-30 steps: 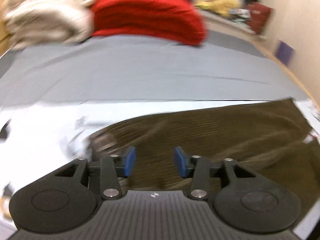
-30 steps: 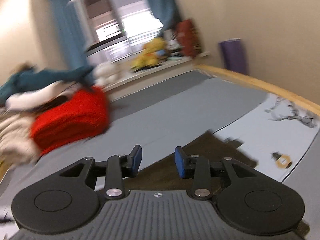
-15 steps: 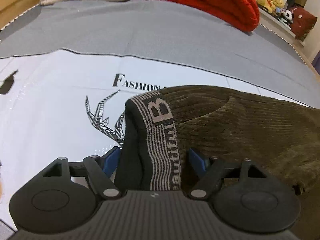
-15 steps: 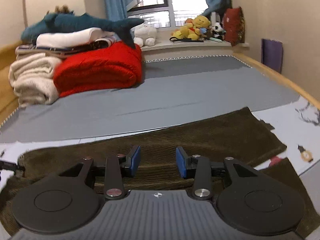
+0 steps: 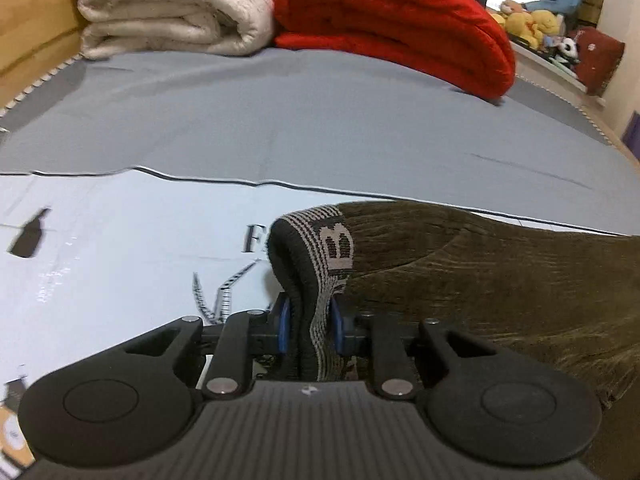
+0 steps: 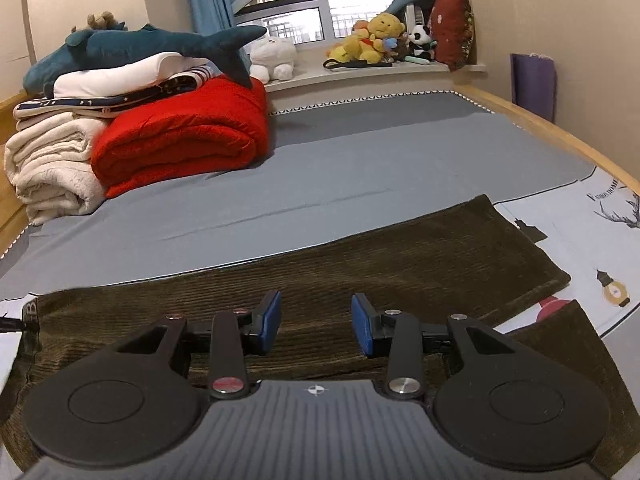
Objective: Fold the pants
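Dark brown corduroy pants (image 6: 400, 264) lie flat across a pale printed sheet on the bed, legs stretching right. In the left wrist view the pants (image 5: 500, 280) show their black and grey lettered waistband (image 5: 320, 264). My left gripper (image 5: 308, 326) is shut on that waistband, which stands up between the blue pads (image 5: 283, 322). My right gripper (image 6: 316, 326) is open and empty, just above the middle of the pants.
A red folded blanket (image 6: 180, 140) and cream blanket (image 6: 52, 168) are stacked at the bed's far left, with a plush shark (image 6: 140, 48) on top. Grey bedding (image 6: 360, 168) lies beyond the pants. A wooden bed rail (image 6: 560, 136) runs along the right. Plush toys (image 6: 376, 40) sit on the windowsill.
My left gripper has closed its jaws on the waistband, which was loosely between the open pads before. My right gripper has held still, open over the pants.
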